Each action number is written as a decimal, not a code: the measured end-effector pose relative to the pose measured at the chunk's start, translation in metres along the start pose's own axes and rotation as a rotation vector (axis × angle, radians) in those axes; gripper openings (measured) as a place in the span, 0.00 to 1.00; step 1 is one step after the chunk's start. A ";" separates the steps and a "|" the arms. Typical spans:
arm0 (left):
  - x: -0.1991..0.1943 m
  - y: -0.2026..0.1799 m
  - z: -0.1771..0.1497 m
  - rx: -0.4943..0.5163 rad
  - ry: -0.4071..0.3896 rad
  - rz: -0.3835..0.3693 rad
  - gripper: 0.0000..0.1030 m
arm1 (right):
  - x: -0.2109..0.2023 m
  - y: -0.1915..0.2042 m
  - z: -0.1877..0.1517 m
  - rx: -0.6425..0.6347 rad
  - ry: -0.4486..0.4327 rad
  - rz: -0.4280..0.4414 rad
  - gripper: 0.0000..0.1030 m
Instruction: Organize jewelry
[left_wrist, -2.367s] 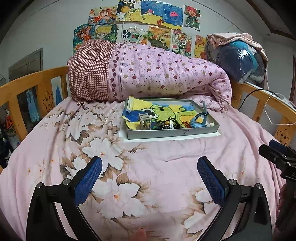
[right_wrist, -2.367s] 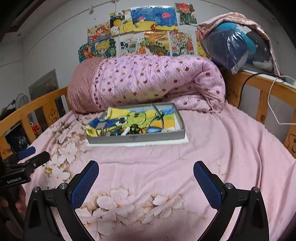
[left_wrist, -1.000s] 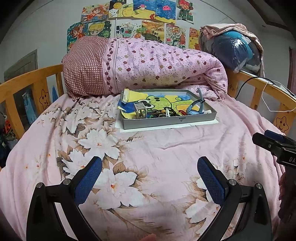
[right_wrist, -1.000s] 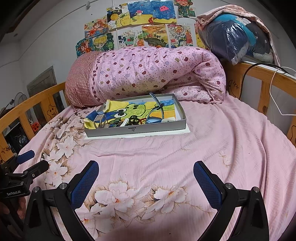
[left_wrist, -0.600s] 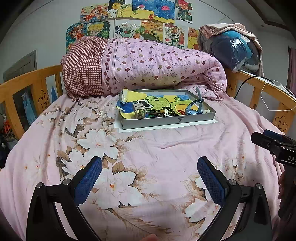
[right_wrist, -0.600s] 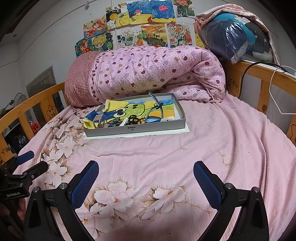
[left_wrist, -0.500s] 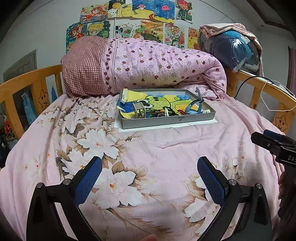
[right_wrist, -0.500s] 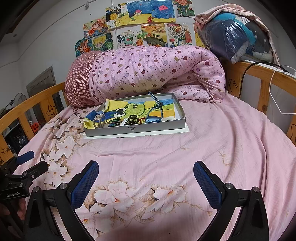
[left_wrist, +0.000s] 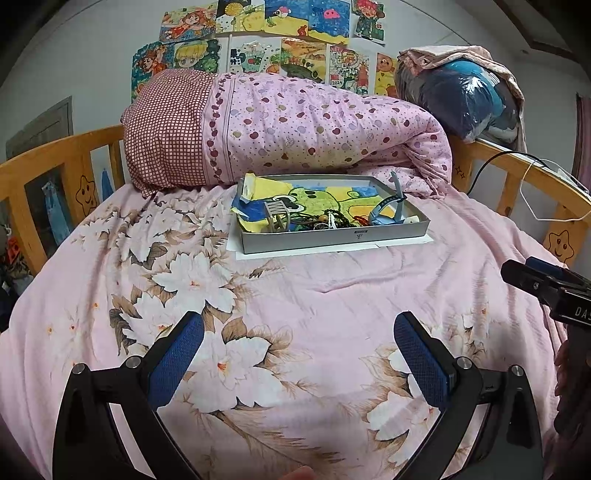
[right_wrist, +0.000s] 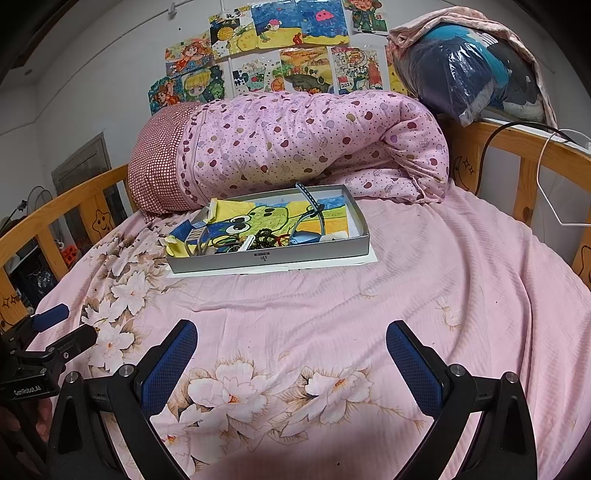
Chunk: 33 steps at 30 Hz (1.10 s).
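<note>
Left gripper (left_wrist: 298, 336) hovers over the near end of the bed (left_wrist: 332, 295), jaws spread wide, nothing between the blue pads (left_wrist: 173, 360). Right gripper (right_wrist: 291, 341) same: wide apart, empty, above the pink floral sheet near the bed's foot edge. Each gripper shows at the side edge of the other's view. Grey tray (right_wrist: 269, 254) sits mid-bed toward the head end, on a white sheet of paper (right_wrist: 325, 264), just in front of the rolled pink quilt (right_wrist: 314, 147). Jewelry pile (right_wrist: 255, 240) lies along the tray's near wall (dark beads, small bits, too tangled to sort out). Blue watch (left_wrist: 388, 212) at the tray's right side, strap sticking up. A cartoon drawing (left_wrist: 325, 197) lines the tray bottom. Both grippers well apart from the tray
</note>
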<state>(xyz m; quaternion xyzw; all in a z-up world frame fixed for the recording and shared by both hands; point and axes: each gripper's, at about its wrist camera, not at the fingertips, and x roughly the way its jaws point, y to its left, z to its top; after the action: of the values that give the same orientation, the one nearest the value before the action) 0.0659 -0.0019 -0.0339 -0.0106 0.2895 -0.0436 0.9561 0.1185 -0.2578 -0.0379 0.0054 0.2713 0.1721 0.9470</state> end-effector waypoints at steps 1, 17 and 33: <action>0.000 0.000 -0.001 0.001 0.001 0.000 0.98 | 0.000 0.000 0.000 -0.001 0.000 -0.001 1.00; 0.000 -0.002 -0.004 0.004 0.007 -0.010 0.98 | 0.000 0.000 0.000 0.001 0.001 -0.002 1.00; 0.002 -0.002 -0.002 -0.015 0.033 -0.027 0.98 | 0.000 0.000 0.001 0.001 0.003 -0.001 1.00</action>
<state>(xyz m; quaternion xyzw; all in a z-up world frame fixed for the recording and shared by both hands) 0.0658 -0.0042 -0.0369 -0.0210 0.3055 -0.0542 0.9504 0.1191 -0.2575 -0.0373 0.0055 0.2726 0.1715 0.9467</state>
